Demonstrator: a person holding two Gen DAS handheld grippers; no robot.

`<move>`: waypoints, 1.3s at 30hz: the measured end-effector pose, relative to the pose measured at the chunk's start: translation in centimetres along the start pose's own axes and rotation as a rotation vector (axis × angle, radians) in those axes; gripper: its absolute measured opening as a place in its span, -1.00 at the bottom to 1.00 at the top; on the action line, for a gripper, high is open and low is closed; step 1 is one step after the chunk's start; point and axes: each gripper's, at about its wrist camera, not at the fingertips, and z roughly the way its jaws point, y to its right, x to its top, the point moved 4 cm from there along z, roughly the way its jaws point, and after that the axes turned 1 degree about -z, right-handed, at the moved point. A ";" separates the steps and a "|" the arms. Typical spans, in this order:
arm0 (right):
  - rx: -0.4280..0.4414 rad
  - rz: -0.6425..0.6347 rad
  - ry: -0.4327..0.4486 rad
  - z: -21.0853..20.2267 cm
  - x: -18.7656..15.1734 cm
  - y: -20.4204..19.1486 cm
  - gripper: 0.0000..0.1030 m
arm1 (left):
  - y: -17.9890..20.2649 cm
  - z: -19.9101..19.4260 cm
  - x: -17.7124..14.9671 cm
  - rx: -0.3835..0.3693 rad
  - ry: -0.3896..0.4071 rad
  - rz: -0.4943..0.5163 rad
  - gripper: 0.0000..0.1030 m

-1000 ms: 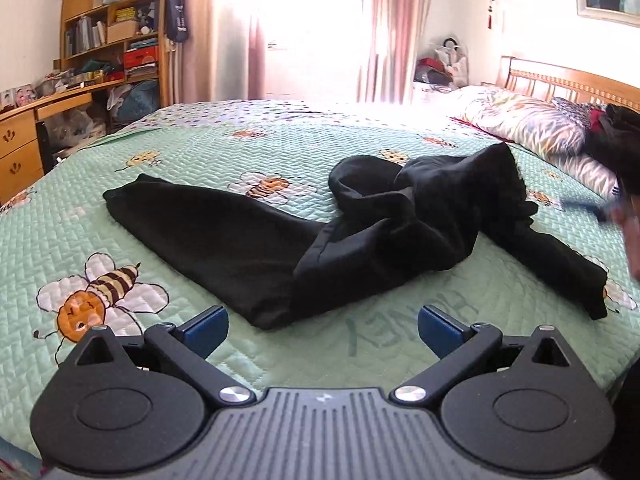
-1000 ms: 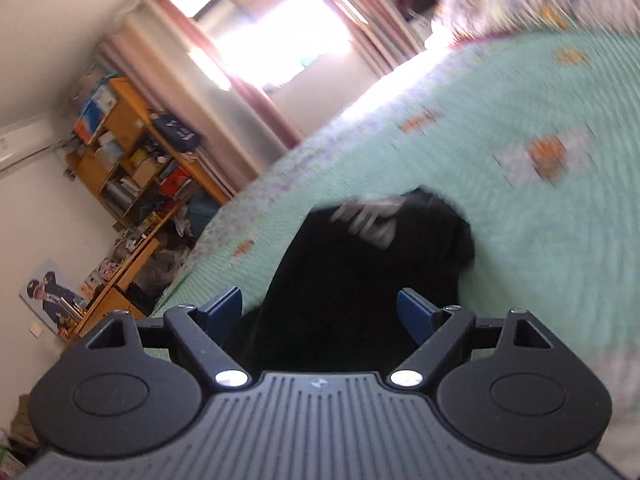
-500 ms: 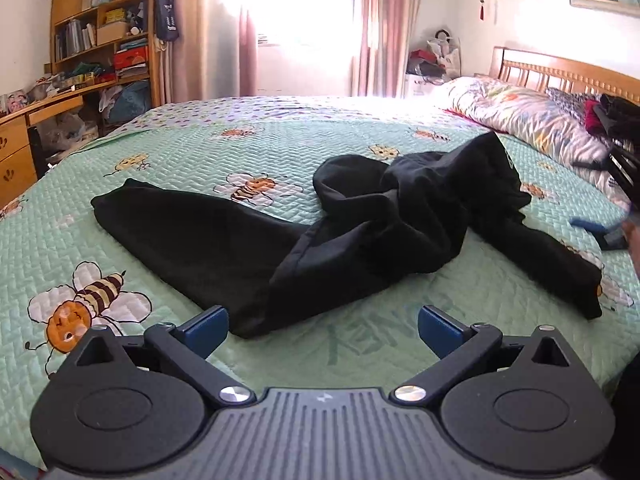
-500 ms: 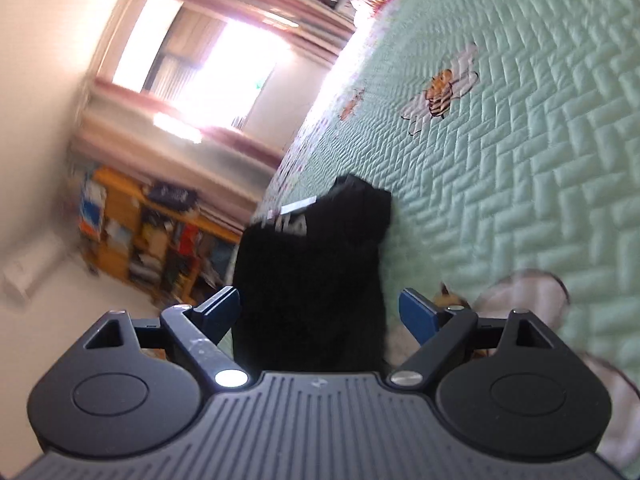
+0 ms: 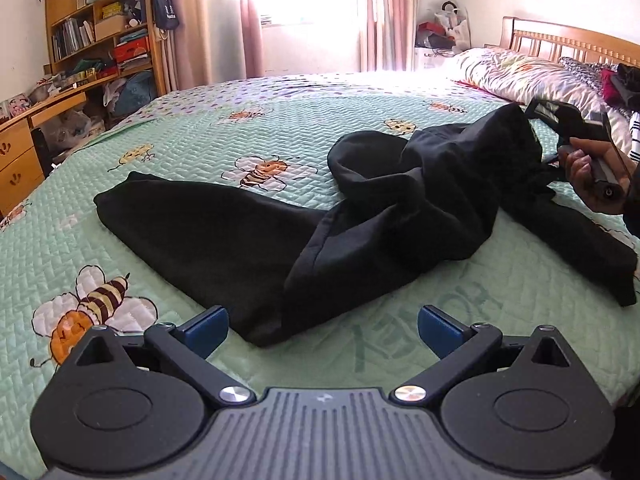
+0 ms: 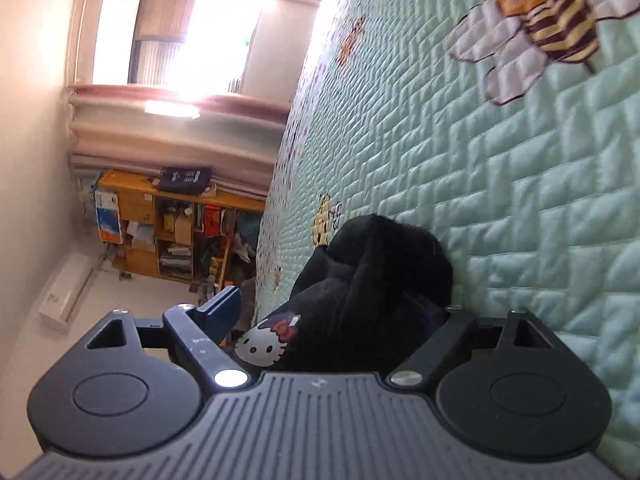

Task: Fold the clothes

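Bee-print green quilt [image 5: 360,104] is being covered by crumpled black trousers [image 5: 248,240]. Waist end is being clamped by right gripper [image 6: 336,320], jaws just closing. Left gripper [image 5: 322,326] is being held spread, hem just ahead.

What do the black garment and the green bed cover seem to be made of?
Black garment: probably a soft, matte knit such as fleece or cotton jersey; it slumps in thick folds without shine. Bed cover: quilted fabric with a slight sheen, likely padded cotton or polyester; stitched zigzag ridges and bee pictures show.
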 end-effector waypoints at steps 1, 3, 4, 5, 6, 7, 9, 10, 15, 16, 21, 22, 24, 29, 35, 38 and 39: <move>-0.025 -0.050 -0.003 -0.1 -0.7 -0.9 -0.82 | 0.0 0.0 0.2 0.002 0.004 -0.003 0.96; -0.010 -0.245 0.032 -2.1 -2.9 -4.2 -0.81 | 0.1 -0.4 0.4 -0.003 0.025 -0.014 0.96; 0.007 -0.365 0.052 -3.7 -4.4 -6.0 -0.81 | 0.1 -0.8 0.4 -0.005 0.034 -0.015 0.96; 0.025 -0.507 0.067 -5.8 -6.6 -8.1 -0.81 | 0.1 -1.1 0.4 -0.007 0.042 -0.017 0.96; 0.049 -0.637 0.061 -7.7 -9.5 -10.0 -0.81 | 0.0 -1.3 0.4 -0.005 0.049 -0.016 0.96; 0.075 -0.761 0.048 -9.6 -12.5 -11.7 -0.80 | -0.2 -1.7 0.5 -0.002 0.058 -0.021 0.96; 0.099 -0.984 -0.029 -12.8 -19.2 -13.9 -0.77 | -0.6 -2.5 0.6 0.005 0.075 -0.032 0.96; 0.104 -1.068 -0.085 -14.1 -22.4 -14.3 -0.76 | -0.8 -3.0 0.9 0.009 0.089 -0.047 0.96; 0.016 -1.146 -0.312 -16.4 -32.9 -11.6 -0.53 | -2.4 -6.3 1.5 0.016 0.142 -0.130 0.96; 0.002 -1.102 -0.295 -17.1 -33.1 -11.3 -0.52 | -2.6 -6.9 1.5 0.012 0.147 -0.138 0.96; 0.069 -0.915 -0.019 -22.1 -29.6 -12.9 0.19 | -1.9 -8.6 0.9 -0.004 0.157 -0.107 0.97; 0.046 -0.947 0.041 -22.6 -29.1 -13.5 0.30 | -1.7 -8.7 1.0 -0.010 0.159 -0.105 0.97; 0.008 -1.023 0.096 -23.1 -28.5 -14.5 0.39 | -0.9 -8.7 1.4 -0.031 0.170 -0.097 0.97; -0.142 -0.924 0.068 -20.0 -25.6 -13.1 0.40 | 2.0 -8.5 1.8 -0.086 0.181 -0.017 0.97; -0.151 -0.837 -0.021 -14.9 -26.9 -11.9 0.19 | 4.2 -9.0 2.3 -0.090 0.198 0.077 0.97; -0.056 -0.963 -0.098 -14.5 -31.4 -15.1 -0.30 | 3.0 -9.6 2.5 -0.055 0.213 0.055 0.97; -0.024 -0.974 -0.118 -14.9 -32.5 -15.7 -0.37 | 2.4 -9.8 2.6 -0.043 0.215 0.041 0.98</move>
